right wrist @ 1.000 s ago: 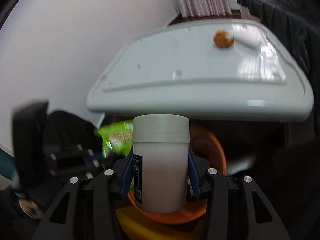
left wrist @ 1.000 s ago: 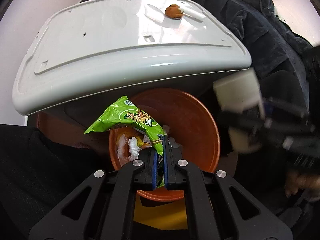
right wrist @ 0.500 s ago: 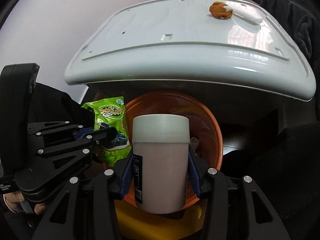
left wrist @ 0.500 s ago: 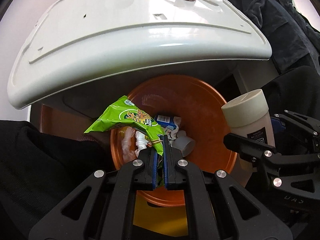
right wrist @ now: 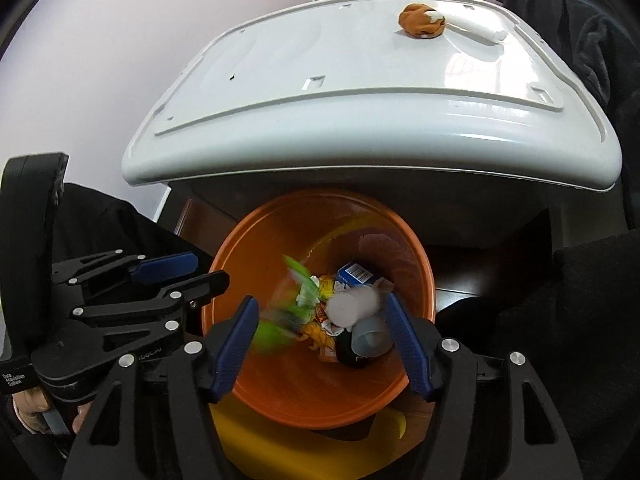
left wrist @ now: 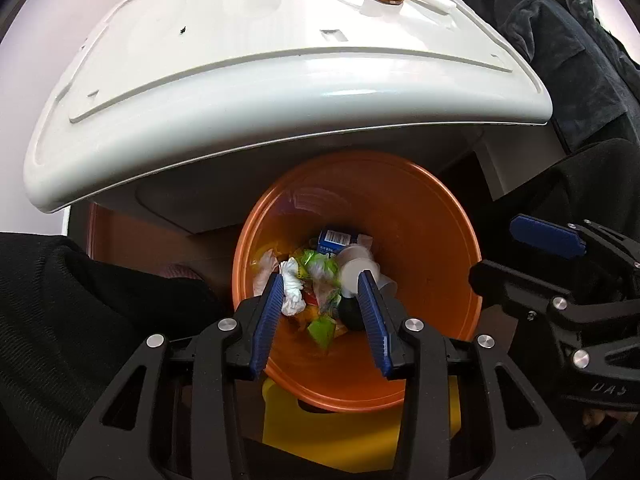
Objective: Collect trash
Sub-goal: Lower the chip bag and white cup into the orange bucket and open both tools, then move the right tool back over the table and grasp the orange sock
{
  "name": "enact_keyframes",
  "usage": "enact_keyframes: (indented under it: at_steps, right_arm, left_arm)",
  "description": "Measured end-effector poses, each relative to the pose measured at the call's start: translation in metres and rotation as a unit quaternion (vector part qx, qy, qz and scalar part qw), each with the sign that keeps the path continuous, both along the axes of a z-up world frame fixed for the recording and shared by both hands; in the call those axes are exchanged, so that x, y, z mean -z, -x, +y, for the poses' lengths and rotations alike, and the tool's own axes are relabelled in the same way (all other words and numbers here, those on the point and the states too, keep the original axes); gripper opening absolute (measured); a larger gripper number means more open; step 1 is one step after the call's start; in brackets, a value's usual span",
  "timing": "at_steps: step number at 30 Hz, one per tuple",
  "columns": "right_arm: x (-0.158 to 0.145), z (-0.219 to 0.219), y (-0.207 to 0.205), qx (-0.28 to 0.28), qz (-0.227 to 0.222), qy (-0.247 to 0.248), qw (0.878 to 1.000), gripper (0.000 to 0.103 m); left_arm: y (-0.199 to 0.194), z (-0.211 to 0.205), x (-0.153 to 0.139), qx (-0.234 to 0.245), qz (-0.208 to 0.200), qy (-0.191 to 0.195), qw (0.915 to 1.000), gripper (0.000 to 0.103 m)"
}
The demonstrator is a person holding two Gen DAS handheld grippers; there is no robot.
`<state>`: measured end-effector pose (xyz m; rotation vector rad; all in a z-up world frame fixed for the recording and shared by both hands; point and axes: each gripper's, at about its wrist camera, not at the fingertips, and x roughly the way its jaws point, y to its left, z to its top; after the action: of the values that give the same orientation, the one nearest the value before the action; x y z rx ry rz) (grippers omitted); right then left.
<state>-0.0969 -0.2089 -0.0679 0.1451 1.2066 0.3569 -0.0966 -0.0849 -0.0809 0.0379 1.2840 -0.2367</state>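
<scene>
— Over the bin, at the picture's 6 o'clock: how are the claws held?

— Both are pointed steeply down into the orange mouth, so that whatever is let go falls inside. The left gripper is seen with jaws opening and nothing pressed between the pads; the right gripper likewise, opening, nothing clamped.

— And the trash?

— A green wrapper is caught blurred at the right view's 9 o'clock side of the bin, judged to be dropping. A white bottle is blurred too, above the heap near 3 o'clock. A blue carton lies at 12 o'clock of the pile.

— Anything left out?

— A brown lump is noted on the white lid at 12 o'clock, untouched.
</scene>
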Motion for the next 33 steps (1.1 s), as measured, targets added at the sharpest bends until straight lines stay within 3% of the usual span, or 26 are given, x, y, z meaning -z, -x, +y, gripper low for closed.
enact_keyframes:
  at_steps: [7,10,14,16,19,22,28,31,33]
  right_arm:
    - [-0.011,-0.016,-0.012,0.007,-0.007,-0.042,0.999,0.065]
    - [-0.03,-0.026,-0.039,0.015,-0.031,-0.053,0.998,0.068]
    - [-0.052,-0.042,-0.111,0.052,-0.07,-0.054,0.995,0.075]
    - [-0.052,-0.046,-0.151,0.071,-0.07,-0.055,0.994,0.076]
    - [-0.038,-0.052,-0.223,0.115,-0.06,-0.04,0.991,0.076]
    - [-0.021,-0.049,-0.271,0.128,-0.045,-0.024,0.991,0.076]
    - [-0.001,-0.043,-0.311,0.144,-0.041,0.008,0.989,0.076]
    - [-0.001,-0.035,-0.312,0.136,-0.06,0.057,0.987,0.063]
    - [0.001,-0.035,-0.31,0.131,-0.075,0.083,0.985,0.044]
  left_arm:
    - [0.0,0.002,-0.004,-0.001,-0.005,0.003,1.0,0.039]
    - [-0.003,0.007,-0.014,-0.002,-0.01,0.015,0.9998,0.041]
    - [-0.019,0.012,-0.038,-0.002,-0.056,0.02,0.9982,0.049]
    - [-0.028,0.013,-0.053,-0.003,-0.098,0.006,0.9951,0.058]
    - [-0.037,0.016,-0.064,-0.009,-0.133,0.006,0.9911,0.06]
    - [-0.042,0.022,-0.066,-0.016,-0.138,0.023,0.99,0.06]
    - [-0.043,0.027,-0.058,-0.013,-0.138,0.025,0.9901,0.06]
    - [-0.05,0.027,-0.055,-0.013,-0.13,0.031,0.9909,0.06]
    - [-0.051,0.025,-0.055,-0.014,-0.129,0.032,0.991,0.06]
